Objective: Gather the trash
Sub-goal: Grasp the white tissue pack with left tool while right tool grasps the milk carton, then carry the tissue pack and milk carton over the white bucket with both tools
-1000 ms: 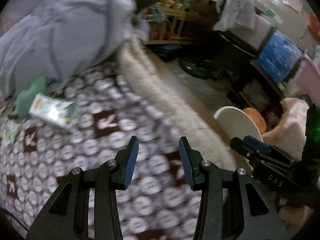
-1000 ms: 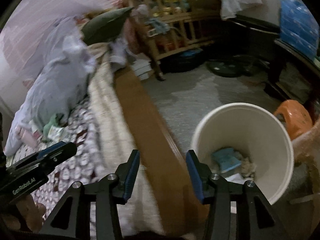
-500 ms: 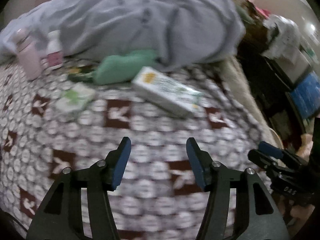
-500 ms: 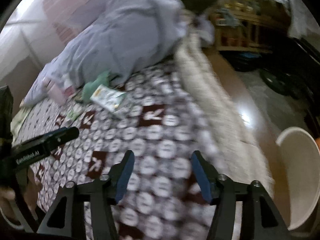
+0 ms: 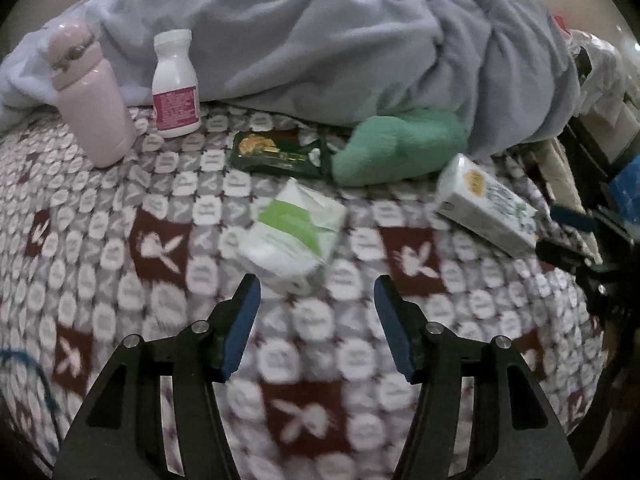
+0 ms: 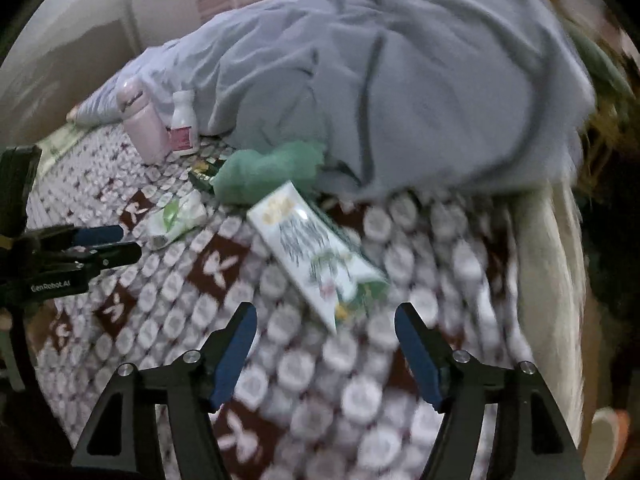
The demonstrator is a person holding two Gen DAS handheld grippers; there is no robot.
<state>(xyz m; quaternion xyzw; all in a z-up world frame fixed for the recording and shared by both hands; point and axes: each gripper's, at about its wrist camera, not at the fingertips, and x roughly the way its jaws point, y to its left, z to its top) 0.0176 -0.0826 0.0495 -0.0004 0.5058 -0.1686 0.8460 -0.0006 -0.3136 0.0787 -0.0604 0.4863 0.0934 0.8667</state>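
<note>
Trash lies on a patterned bedspread (image 5: 160, 240). A small green-and-white packet (image 5: 292, 236) (image 6: 176, 218) sits just beyond my left gripper (image 5: 316, 292), which is open with nothing between its blue pads. A long white carton with green print (image 6: 316, 260) (image 5: 486, 208) lies just ahead of my right gripper (image 6: 324, 318); its jaws are opening and hold nothing. A dark green wrapper (image 5: 280, 154) (image 6: 202, 174) lies beside a green cloth (image 5: 396, 150) (image 6: 264, 168).
A pink flask (image 5: 92, 96) (image 6: 142, 124) and a white bottle with a pink label (image 5: 176, 84) (image 6: 184, 126) stand at the back left. A crumpled grey blanket (image 5: 320, 32) (image 6: 380, 92) fills the far side. The bed's edge (image 6: 556, 260) drops off at right.
Both grippers swung from the floor and white bucket at the bedside over the bed. The trash now lies close ahead of each, and both pairs of jaws have spread wider.
</note>
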